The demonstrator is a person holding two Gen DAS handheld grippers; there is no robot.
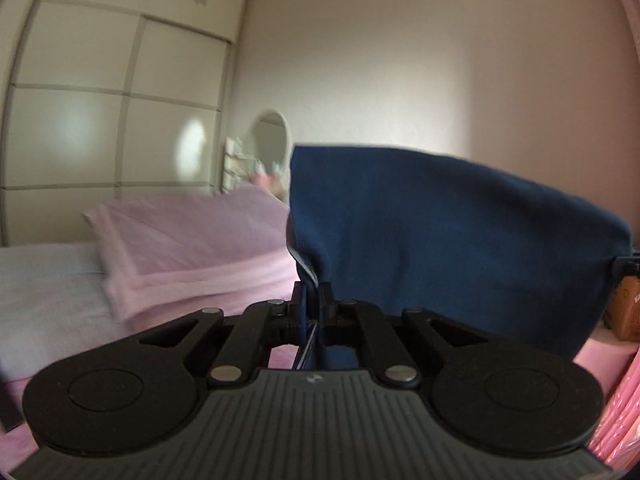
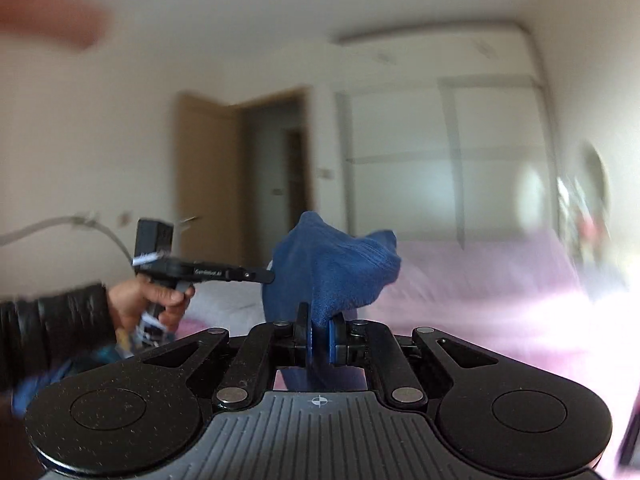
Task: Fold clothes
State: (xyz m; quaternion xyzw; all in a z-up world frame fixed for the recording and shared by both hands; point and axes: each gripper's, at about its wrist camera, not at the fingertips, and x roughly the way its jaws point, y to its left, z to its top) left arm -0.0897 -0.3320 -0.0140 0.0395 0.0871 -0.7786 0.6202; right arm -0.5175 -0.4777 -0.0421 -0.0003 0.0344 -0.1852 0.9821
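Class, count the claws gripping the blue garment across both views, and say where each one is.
2. The left claw pinches the blue garment at one edge; the right claw clamps a bunched part. Both hold it above the bed.

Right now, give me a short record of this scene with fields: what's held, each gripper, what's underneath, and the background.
held item: dark blue garment, lifted in the air
left gripper: shut on one edge of the garment
right gripper: shut on a bunched part of the garment
left hand: gripping its handle, dark sleeve behind it
underneath: bed with a folded pink blanket
background: white wardrobe, oval mirror, open doorway
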